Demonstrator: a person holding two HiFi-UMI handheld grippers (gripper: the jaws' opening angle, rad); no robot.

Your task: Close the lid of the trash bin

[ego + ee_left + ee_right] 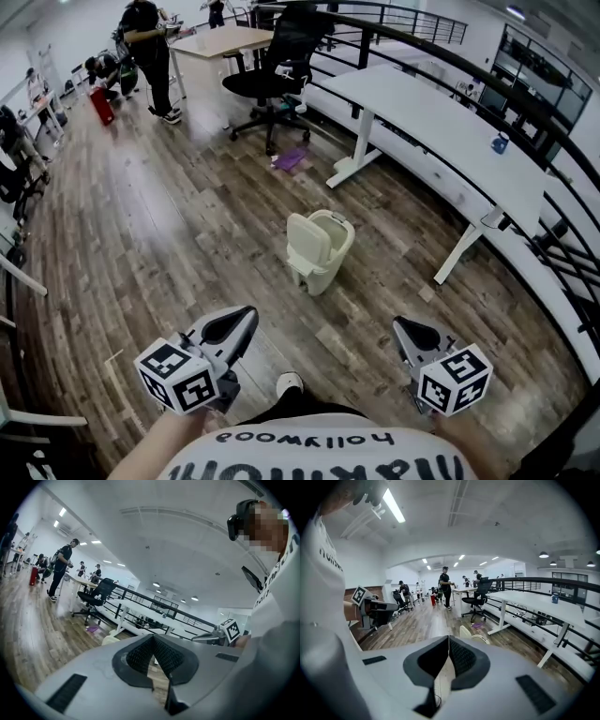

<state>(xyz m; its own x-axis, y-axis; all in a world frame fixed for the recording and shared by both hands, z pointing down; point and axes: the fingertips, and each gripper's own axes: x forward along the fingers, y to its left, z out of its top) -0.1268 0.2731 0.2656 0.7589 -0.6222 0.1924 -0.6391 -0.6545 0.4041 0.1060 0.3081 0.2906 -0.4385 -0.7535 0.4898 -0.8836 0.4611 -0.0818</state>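
I see wood floor (169,234) all round | white desk (441,131) at 2 o'clock | trash bin (330,265) dead centre, lid (304,246) standing up | left gripper (247,317) at 7, right gripper (401,325) at 5, both pinched together, empty.

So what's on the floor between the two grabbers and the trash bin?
Nothing: the head view shows only bare wooden floor between the left gripper, the right gripper and the trash bin.
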